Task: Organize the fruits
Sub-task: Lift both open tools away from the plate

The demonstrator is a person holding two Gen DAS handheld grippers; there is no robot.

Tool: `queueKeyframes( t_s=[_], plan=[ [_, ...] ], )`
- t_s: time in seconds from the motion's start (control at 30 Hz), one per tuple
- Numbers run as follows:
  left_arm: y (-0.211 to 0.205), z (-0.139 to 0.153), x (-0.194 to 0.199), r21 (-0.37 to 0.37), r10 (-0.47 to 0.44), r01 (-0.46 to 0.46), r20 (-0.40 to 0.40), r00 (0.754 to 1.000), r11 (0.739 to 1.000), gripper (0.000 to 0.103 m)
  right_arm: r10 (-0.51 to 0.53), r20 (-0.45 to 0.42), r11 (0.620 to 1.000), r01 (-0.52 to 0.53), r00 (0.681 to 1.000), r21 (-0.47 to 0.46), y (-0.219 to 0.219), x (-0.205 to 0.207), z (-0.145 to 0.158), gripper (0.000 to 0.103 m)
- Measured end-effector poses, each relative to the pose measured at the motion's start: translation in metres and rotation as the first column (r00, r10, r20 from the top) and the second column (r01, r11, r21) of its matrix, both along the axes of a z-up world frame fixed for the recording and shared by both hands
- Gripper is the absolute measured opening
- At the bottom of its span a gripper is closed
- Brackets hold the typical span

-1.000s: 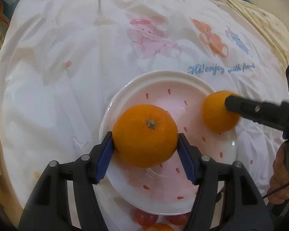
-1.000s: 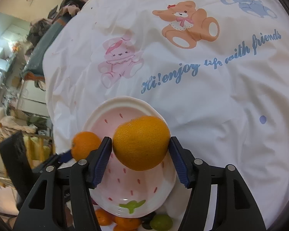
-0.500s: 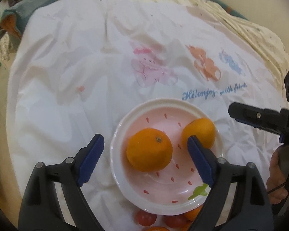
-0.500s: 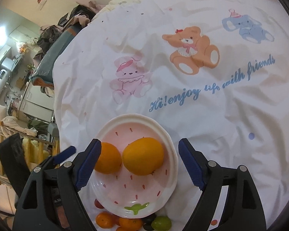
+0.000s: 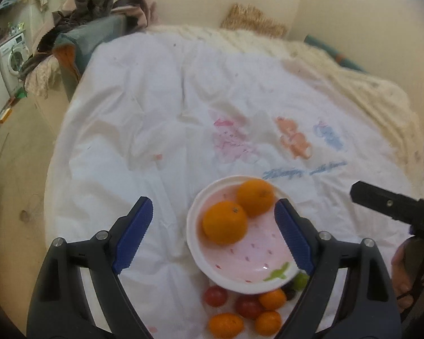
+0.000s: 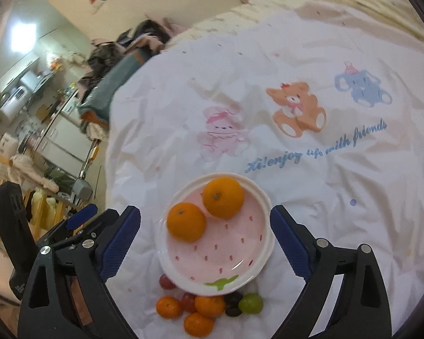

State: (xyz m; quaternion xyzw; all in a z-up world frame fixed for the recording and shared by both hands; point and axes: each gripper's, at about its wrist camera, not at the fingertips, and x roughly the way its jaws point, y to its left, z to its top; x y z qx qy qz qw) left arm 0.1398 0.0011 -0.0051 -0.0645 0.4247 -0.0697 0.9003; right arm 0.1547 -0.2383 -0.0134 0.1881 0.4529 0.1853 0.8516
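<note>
A pink strawberry-pattern plate [image 5: 257, 260] [image 6: 240, 251] lies on a white printed sheet. Two oranges rest on it, touching: one nearer [image 5: 224, 226] [image 6: 186, 221], one farther [image 5: 255, 197] [image 6: 223, 197]. My left gripper [image 5: 213, 236] is open and empty, raised above and behind the plate. My right gripper [image 6: 205, 240] is open and empty, also raised over the plate. The right gripper's finger [image 5: 393, 204] shows at the right of the left wrist view. The left gripper [image 6: 79, 226] shows at the left of the right wrist view.
A pile of small fruits lies just in front of the plate: small oranges [image 6: 209, 306] [image 5: 226, 325], red tomatoes [image 5: 216, 296], dark grapes [image 6: 233, 301] and a green grape [image 6: 250, 304]. The white sheet [image 6: 325, 169] spreads wide beyond. Clutter and furniture stand at the far left.
Both grippers opened and let their oranges go onto the plate, then pulled back and up. The two oranges now rest together on the plate.
</note>
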Motion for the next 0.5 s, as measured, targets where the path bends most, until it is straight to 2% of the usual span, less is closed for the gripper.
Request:
queueKeyframes(
  t_s=[0.3, 0.5],
  plan=[
    [0.011, 0.025, -0.052, -0.027, 0.015, -0.014, 0.045, 0.999, 1.0, 0.092, -0.01, 0.037, 1.0, 0.009, 0.999, 0.003, -0.004, -0.057, 0.015, 0.095],
    [0.009, 0.031, -0.079, 0.019, 0.014, -0.016, 0.062, 0.998, 1.0, 0.092, -0.039, 0.022, 0.999, 0.039, 0.999, -0.003, -0.012, -0.086, 0.013, 0.095]
  ],
)
